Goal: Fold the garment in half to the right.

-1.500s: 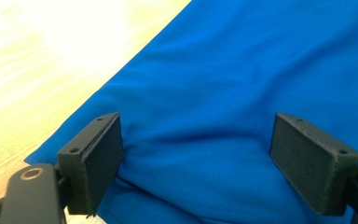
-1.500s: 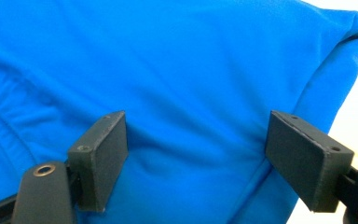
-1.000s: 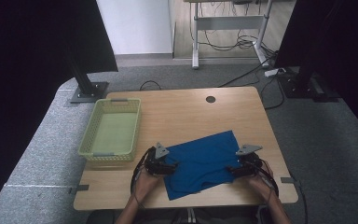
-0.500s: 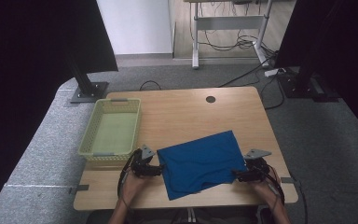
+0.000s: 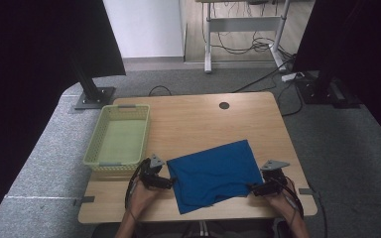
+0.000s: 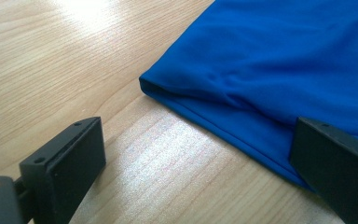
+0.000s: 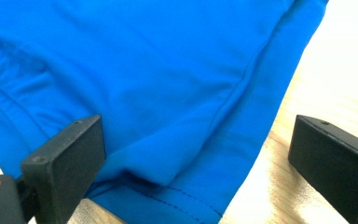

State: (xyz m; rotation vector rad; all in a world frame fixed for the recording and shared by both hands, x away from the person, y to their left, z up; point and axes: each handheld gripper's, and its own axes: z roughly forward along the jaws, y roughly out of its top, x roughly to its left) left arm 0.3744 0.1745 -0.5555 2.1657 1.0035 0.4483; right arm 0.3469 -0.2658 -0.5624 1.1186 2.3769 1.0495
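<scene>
Both hands have drawn outward off the blue cloth (image 5: 213, 174), and the jaws have just been opening with nothing pinched. Now the left gripper (image 5: 164, 182) stands released beside the cloth's left edge, the right gripper (image 5: 256, 188) released at its right corner, seemingly over the hem. Cloth lies flat between them near the table's (image 5: 188, 119) front edge, its long side running hand to hand.

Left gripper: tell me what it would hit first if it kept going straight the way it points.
Most likely the blue cloth: the open left gripper faces its folded edge across bare table, with nothing between.
</scene>
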